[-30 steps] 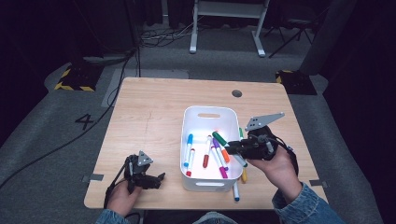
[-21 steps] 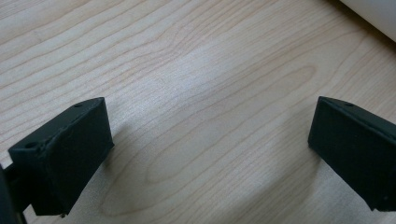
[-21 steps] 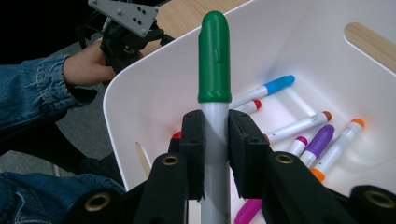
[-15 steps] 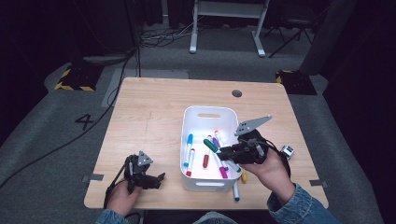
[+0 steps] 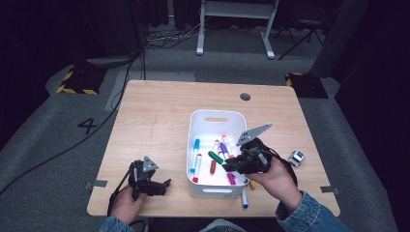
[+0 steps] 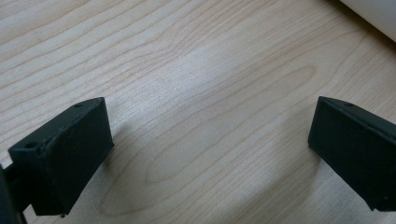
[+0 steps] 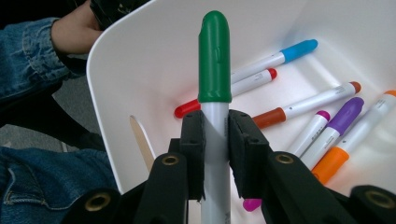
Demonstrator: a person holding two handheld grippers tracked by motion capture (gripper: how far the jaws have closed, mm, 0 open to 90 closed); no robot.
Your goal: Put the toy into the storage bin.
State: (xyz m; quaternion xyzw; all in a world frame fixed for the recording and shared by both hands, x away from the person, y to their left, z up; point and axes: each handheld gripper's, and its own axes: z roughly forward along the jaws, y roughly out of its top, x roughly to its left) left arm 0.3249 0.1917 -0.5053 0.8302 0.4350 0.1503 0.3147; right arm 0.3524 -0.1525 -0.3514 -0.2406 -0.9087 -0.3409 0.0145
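Observation:
A white bin [image 5: 216, 114] stands on the wooden table [image 5: 159, 116] and holds several markers with blue, red, purple and orange caps. My right gripper [image 5: 228, 166] hangs over the bin's near right part, shut on a green-capped marker [image 5: 215, 157] that points left into the bin. In the right gripper view the pads [image 7: 194, 140] clamp the white barrel of the green-capped marker [image 7: 215, 60] just below its cap, above the bin's wall [image 7: 154, 56]. My left gripper [image 5: 162, 186] rests open on the table left of the bin. Bare wood [image 6: 196, 70] lies between its jaws.
A blue-tipped marker [image 5: 244, 198] and a small yellow piece [image 5: 252, 183] lie on the table at the bin's near right corner. A small white-and-black object [image 5: 296, 158] sits further right. The table's near edge runs just below both hands.
My right gripper has moved left and down with the green-capped marker, from the bin's right rim to over its inside. The left gripper has stayed put.

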